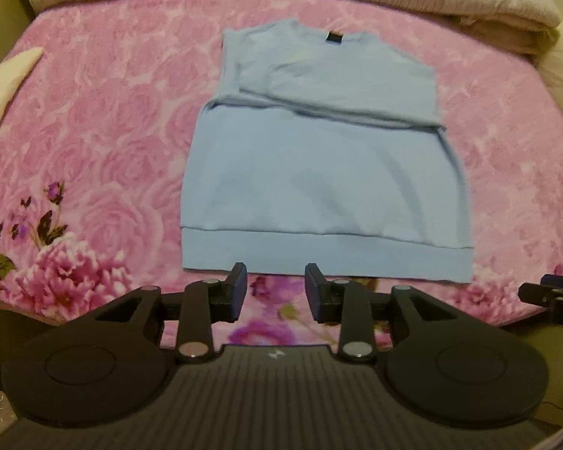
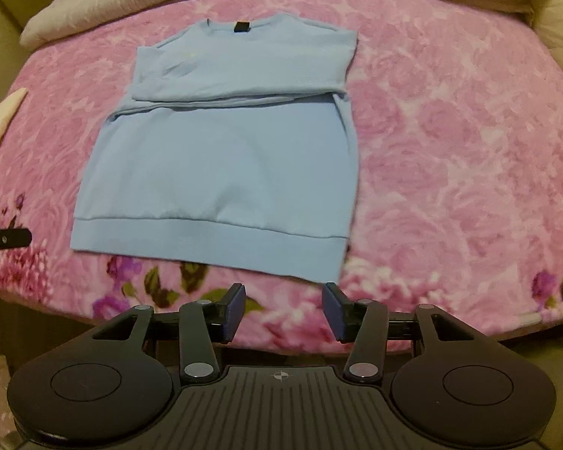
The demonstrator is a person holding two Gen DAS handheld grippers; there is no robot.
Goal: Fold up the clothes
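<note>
Holding both tools level just short of the sweatshirt's (image 1: 319, 172) hem, you have the left gripper (image 1: 276, 287) wide apart near its middle and the right gripper (image 2: 283, 307) equally wide near its right corner. The sweatshirt lies flat on the pink blanket (image 1: 94, 112), sleeves folded in.

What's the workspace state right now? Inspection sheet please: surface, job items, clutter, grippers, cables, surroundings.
Surface: pink floral blanket covering a bed.
Job's things: light blue sweatshirt lying flat, sleeves folded in across the chest, hem band nearest the grippers.
Clutter: cream cloth at the bed's left edge.
Grippers: left gripper open, just short of the hem; right gripper open near the hem's right corner; neither touches fabric.
Cables: nothing seen.
Surroundings: beige quilt bunched along the far side.
</note>
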